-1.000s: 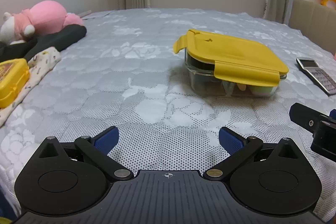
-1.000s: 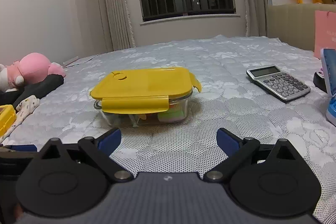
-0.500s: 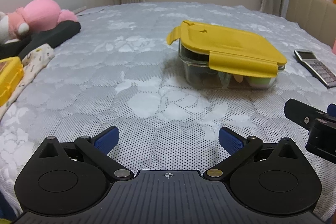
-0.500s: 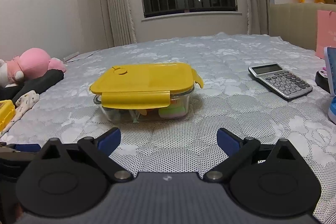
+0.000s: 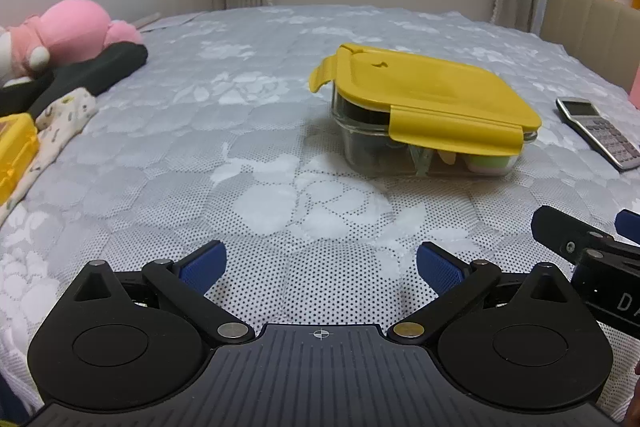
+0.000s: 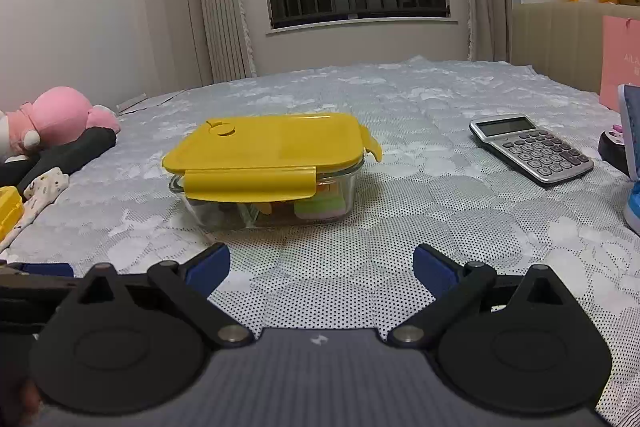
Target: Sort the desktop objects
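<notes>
- The wide bed with a grey-white floral quilt (image 6: 400, 99) carries everything here.
- A clear glass box with a yellow clip-on lid (image 6: 266, 167) sits on the quilt ahead of both tongs, apart from each; small coloured pieces show through its wall.
- The left tongs (image 5: 320, 265) stand released, blue pads spread wide, the box ahead and off to their right.
- The right tongs (image 6: 322, 265) are likewise released, the box ahead and slightly left.
- A silver calculator with dark keys (image 6: 530, 147) lies well to the box's right.
</notes>
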Demonstrator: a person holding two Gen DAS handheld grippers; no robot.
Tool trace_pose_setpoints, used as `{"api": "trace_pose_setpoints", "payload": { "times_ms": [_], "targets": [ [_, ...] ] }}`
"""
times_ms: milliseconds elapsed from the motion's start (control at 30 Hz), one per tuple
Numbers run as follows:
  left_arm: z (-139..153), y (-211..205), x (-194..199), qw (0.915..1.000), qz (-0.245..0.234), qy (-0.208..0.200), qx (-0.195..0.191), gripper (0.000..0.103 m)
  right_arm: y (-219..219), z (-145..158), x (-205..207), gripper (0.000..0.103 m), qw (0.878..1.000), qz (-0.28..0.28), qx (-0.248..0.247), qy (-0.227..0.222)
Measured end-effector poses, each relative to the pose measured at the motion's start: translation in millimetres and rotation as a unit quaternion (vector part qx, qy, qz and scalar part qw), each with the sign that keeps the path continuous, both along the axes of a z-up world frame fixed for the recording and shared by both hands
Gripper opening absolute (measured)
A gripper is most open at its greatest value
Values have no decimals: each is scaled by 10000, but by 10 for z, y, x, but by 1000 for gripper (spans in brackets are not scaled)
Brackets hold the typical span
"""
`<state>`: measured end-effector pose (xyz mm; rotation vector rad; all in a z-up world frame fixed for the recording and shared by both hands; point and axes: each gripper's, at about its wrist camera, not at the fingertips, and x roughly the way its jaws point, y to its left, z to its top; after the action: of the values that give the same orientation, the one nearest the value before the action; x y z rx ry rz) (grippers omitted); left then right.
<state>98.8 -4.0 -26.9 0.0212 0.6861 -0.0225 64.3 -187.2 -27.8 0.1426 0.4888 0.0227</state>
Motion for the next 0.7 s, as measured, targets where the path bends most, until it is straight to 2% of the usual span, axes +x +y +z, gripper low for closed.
{"api": "trace_pose_setpoints", "payload": {
  "times_ms": [700],
  "targets": [
    [-23,6,59,9999,49,88,0,103,-26,-44,22,99,10000,-16,5,64]
  ]
}}
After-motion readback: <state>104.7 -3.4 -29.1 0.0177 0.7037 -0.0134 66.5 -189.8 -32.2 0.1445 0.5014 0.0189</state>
